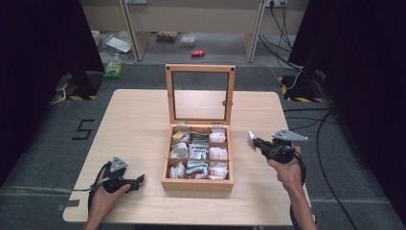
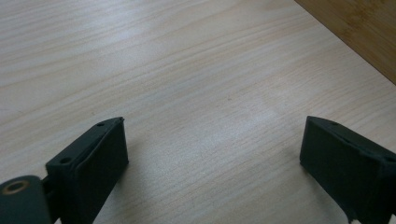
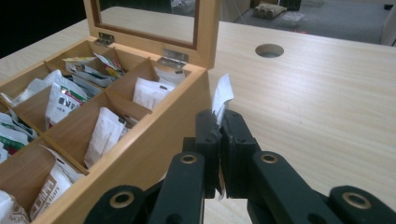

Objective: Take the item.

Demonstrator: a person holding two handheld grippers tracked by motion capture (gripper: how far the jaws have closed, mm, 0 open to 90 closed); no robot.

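Note:
A wooden box [image 1: 197,183] with its glass lid [image 1: 200,93] standing open sits mid-table, its compartments filled with tea packets [image 1: 198,152]. My right gripper [image 1: 254,141] hovers just right of the box, shut on a small white packet [image 1: 251,139]. In the right gripper view that white packet [image 3: 221,98] sticks up from between the closed jaws beside the box wall [image 3: 154,140]. My left gripper [image 1: 139,181] rests low near the table's front left, open, with bare table [image 2: 201,93] between its fingers [image 2: 93,154].
A round cable hole [image 3: 269,50] lies in the tabletop behind the box on the right. The box corner [image 2: 359,32] shows at the upper right of the left gripper view. Cables, a tripod base [image 1: 299,88] and clutter lie on the floor beyond the table.

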